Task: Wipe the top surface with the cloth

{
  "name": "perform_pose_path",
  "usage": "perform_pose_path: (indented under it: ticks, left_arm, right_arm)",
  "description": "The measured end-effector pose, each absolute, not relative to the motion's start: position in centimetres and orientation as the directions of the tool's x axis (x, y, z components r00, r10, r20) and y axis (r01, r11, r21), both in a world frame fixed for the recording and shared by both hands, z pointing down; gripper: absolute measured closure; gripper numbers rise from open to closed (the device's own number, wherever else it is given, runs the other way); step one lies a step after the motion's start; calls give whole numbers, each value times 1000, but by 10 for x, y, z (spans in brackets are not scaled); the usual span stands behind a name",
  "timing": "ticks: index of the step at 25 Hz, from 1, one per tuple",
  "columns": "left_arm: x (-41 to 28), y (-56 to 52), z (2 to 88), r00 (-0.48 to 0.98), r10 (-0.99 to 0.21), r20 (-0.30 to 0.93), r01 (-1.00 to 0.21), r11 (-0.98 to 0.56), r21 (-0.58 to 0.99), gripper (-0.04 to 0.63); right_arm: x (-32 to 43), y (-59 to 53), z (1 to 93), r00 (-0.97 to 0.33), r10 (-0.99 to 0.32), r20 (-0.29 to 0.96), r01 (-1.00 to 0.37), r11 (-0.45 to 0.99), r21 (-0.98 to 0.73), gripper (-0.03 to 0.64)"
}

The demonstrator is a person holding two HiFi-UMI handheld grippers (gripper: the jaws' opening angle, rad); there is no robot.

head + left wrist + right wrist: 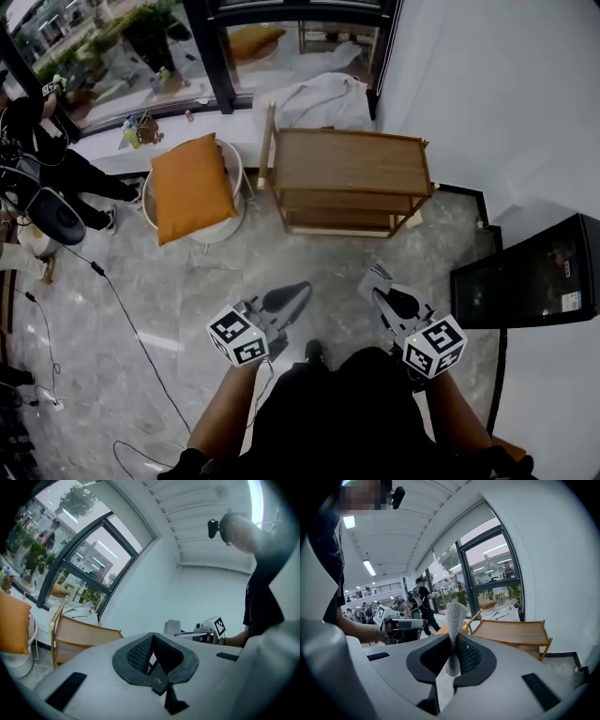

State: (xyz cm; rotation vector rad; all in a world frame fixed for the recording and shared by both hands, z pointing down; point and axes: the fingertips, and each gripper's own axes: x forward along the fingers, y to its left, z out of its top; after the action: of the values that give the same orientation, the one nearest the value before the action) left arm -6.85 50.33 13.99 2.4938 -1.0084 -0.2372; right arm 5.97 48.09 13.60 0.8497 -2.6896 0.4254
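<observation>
Standing on the marbled floor (178,300) at the lower centre of the head view, I hold both grippers low, well apart from the wooden shelf unit (349,183) in the upper middle of the frame. Its top surface (352,159) is bare and the wipe has not begun.

The right gripper (384,291) has its jaws clamped on the cloth (377,277). Its own view shows a pale, waffle-weave strip pinched between the dark pads and standing up above them. The left gripper (295,291), at lower centre left, has its jaws together with nothing between them.

I judge the cloth light and soft. Its rough weave should hold well in the pads and is unlikely to slip. Only a short fold shows beyond the jaws, so it may wipe a narrow path. A hold nearer one edge would leave more fabric free to lie flat on the wood. The shelf unit looks light in build, and hard pressure could shift it on the smooth floor.

An orange cushion (190,187) rests on a white stool (236,178) just left of the unit. A white sheet (323,98) lies heaped on the ledge behind.
</observation>
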Motion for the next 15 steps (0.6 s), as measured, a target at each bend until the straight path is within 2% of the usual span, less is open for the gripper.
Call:
perform_pose_path:
  ticks: [5,15]
  left_arm:
    - [-66,445,135,725,-688,-42,-585,-646,490,584]
    - [-61,307,155,686,-724,78,-660,-573,486,584]
  right_arm:
    - [60,433,136,-785,-499,368,-590,783,-198,575]
    - [58,283,156,-833,-422,359,-519,821,-237,574]
